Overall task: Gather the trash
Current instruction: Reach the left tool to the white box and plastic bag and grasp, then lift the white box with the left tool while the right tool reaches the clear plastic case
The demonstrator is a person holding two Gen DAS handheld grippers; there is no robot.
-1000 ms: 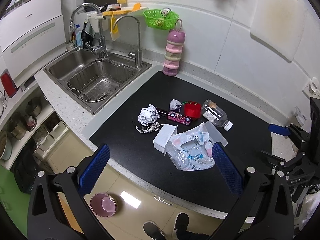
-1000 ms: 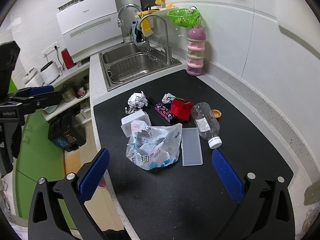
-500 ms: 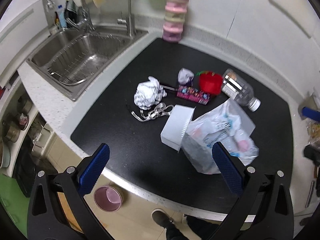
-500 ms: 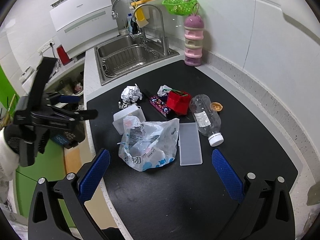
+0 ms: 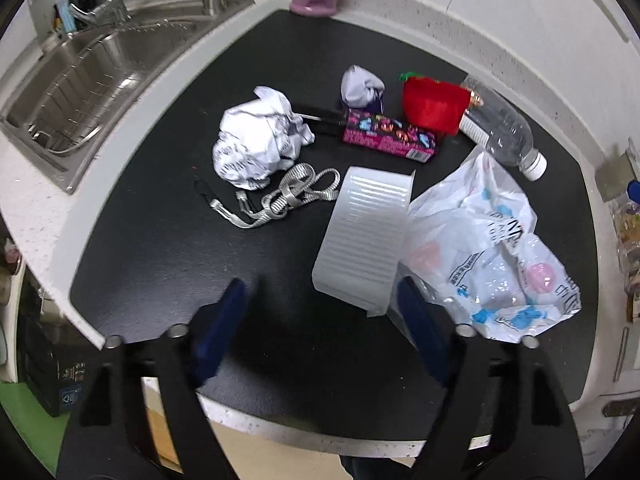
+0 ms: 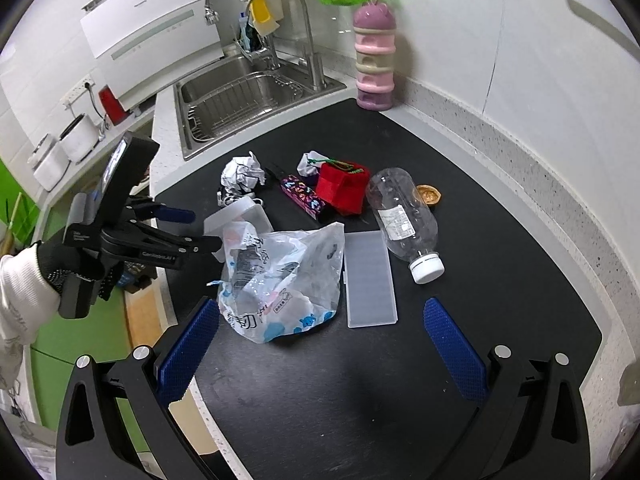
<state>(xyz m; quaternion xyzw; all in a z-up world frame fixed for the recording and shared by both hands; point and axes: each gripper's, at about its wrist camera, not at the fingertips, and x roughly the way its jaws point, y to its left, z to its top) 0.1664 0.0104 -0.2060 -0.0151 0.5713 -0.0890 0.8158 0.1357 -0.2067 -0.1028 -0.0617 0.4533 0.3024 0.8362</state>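
- Left gripper (image 5: 320,312): jaws spread wide, holding nothing. It hangs low over the black mat (image 5: 168,240), just short of the ribbed white tray (image 5: 366,240); the tray's near edge lies between the fingertips. Likely lined up so the fingers can straddle the tray or the bag edge.
- Right gripper (image 6: 320,340): also spread wide and empty, above bare mat on the near side of the plastic bag (image 6: 286,280). Judged to be waiting in reserve.
- Landmark = plastic bag, crumpled, mouth slack, probably the collection sack. The ribbed white tray touches its left side and partly tucks under it.
- Flat clear lid (image 6: 370,278) lies just right of the bag, flat on the mat.
- Empty bottle (image 6: 404,220) lies on its side right of and beyond the bag, cap toward the near edge.
- Beyond the bag: red pouch (image 5: 434,106), patterned box (image 5: 390,140), crumpled paper (image 5: 258,142), grey lanyard (image 5: 280,200).
- All trash is loose on the mat; nothing visibly bagged by a gripper yet.
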